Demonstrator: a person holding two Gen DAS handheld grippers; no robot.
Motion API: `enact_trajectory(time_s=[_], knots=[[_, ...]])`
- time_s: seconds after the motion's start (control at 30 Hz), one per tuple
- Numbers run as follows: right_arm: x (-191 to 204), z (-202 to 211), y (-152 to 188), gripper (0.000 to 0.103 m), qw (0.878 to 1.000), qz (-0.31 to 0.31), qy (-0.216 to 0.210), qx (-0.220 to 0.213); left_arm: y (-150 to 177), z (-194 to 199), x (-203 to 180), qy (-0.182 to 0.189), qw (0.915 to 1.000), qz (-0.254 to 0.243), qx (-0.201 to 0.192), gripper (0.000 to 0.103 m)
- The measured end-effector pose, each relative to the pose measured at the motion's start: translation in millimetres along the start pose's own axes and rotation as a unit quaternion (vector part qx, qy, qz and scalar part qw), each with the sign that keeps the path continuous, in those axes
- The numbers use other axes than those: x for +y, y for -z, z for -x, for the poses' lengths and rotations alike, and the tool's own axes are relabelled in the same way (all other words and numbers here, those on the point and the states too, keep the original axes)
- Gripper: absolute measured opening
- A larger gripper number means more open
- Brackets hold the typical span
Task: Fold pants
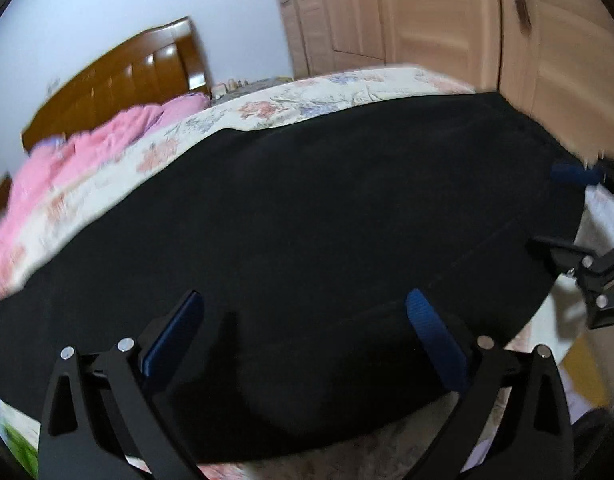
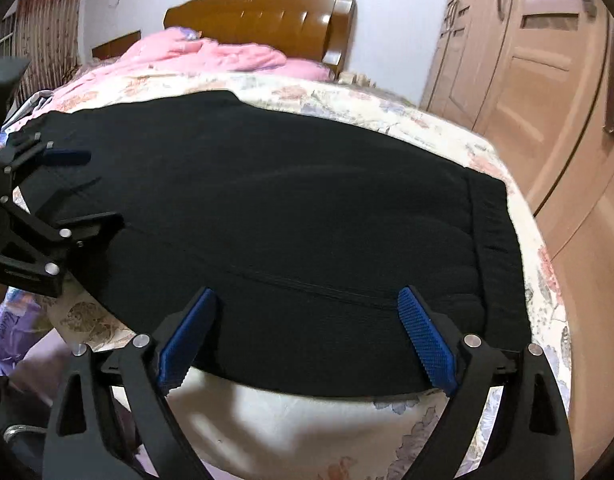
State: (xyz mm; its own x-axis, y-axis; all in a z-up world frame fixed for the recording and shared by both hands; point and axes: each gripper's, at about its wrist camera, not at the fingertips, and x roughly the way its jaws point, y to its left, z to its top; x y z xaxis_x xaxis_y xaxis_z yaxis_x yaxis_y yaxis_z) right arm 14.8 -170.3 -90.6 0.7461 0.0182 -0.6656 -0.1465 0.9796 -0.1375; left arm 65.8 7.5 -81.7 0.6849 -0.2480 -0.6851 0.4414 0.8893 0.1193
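You have one pair of pants (image 2: 267, 200), two grippers, left (image 1: 305, 304) and right (image 2: 307, 300), one bed (image 2: 387, 108), one pink quilt (image 2: 195, 54), one headboard (image 2: 267, 16) and one wardrobe (image 2: 547, 80).

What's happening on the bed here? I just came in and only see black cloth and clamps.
A person holds a claw in each hand over black pants spread flat on the floral bedsheet. The left claw and the right claw are both open, poised along the near edge of the pants with nothing gripped. The waistband lies toward the wardrobe side. A pink quilt is bunched by the headboard. No fold shows yet.
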Motion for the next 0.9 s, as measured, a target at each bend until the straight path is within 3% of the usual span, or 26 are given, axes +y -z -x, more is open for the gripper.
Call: enact_trajectory(time_s=[0.17,0.27,0.33,0.37,0.4,0.5,0.6,0.67,0.73,0.83,0.87,0.9], knots=[[7.6,12.8,3.0,0.089,1.0,0.004,0.005,0.024,8.5,-8.9,11.9,0.038,0.9984,0.04,-0.006,0.102],[24.7,30.8,-0.7,0.089,1.0,-0.007,-0.005,-0.026,10.2,-10.3,13.0,0.046,0.9979,0.044,-0.012,0.102],[40.5,16.0,-0.5,0.09,1.0,0.011,-0.02,-0.009,11.5,-9.0,10.5,0.046,0.9977,0.047,-0.016,0.102],[45.0,7.5,2.0,0.095,1.0,0.021,-0.009,-0.002,12.2,-8.4,10.3,0.047,0.9976,0.048,-0.017,0.102],[44.3,8.9,5.7,0.097,1.0,0.021,-0.006,-0.02,13.4,-5.9,10.6,0.048,0.9975,0.049,-0.016,0.102],[31.7,0.7,3.6,0.099,0.999,0.005,-0.035,-0.007,13.2,4.3,22.6,0.048,0.9966,0.065,-0.015,0.102],[30.9,-1.0,3.6,0.099,0.999,0.016,-0.03,-0.003,15.8,28.5,60.8,0.015,0.993,0.101,-0.06,0.102],[31.5,-0.5,4.8,0.099,1.0,0.013,-0.028,-0.004,22.6,35.5,93.7,-0.033,0.9884,0.132,-0.067,0.102],[32.2,0.3,6.4,0.099,0.999,0.013,-0.029,-0.005,39.9,33.3,146.1,-0.092,0.9755,0.195,-0.044,0.101],[39.4,5.4,9.0,0.099,0.999,0.015,-0.029,-0.003,75.1,27.7,208.6,-0.124,0.9498,0.287,-0.013,0.101],[40.3,6.6,8.5,0.099,0.999,0.016,-0.029,-0.001,82.0,25.0,216.0,-0.128,0.9493,0.287,-0.007,0.101],[39.6,7.8,9.3,0.099,0.999,0.018,-0.029,0.004,84.9,26.2,212.4,-0.135,0.9583,0.251,-0.016,0.101]])
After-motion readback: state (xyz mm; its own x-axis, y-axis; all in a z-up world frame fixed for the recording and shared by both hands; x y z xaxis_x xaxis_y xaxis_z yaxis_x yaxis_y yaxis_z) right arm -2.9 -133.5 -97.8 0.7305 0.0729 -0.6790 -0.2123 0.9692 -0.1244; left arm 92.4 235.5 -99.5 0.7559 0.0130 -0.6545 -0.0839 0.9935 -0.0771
